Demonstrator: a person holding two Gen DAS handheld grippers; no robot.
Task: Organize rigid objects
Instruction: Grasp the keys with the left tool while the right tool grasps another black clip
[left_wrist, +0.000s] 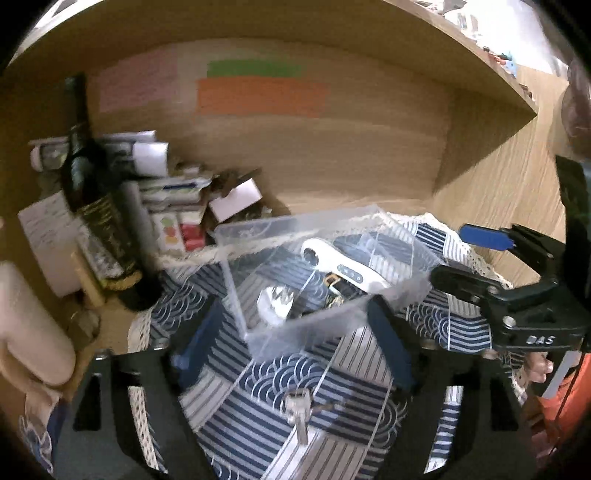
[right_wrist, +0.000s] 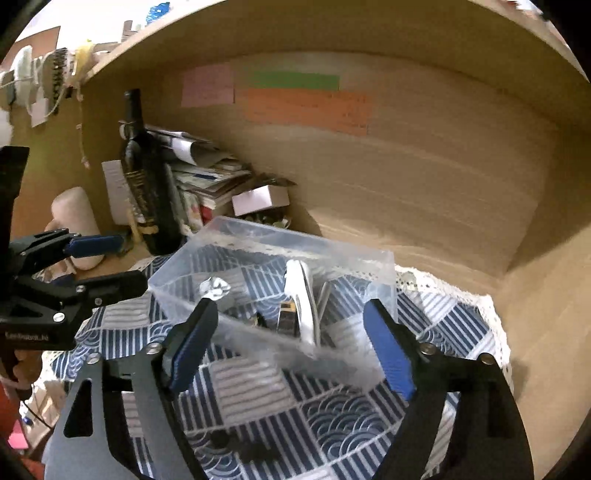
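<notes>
Both the left gripper (left_wrist: 291, 332) and the right gripper (right_wrist: 291, 347) spread their fingers wide around a clear rectangular plastic box (right_wrist: 258, 258) on the patterned blue cloth (right_wrist: 332, 413).

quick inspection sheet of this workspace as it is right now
surface: wooden desk under a shelf, blue patterned cloth on it
job's things: clear plastic box on the cloth, holding a white device and a metal spoon; keys outside it
clutter: dark wine bottle, stacked papers, small white carton
grippers: left tool and right tool both open, facing the box
cables: nothing seen
surroundings: coloured notes on the back panel
</notes>
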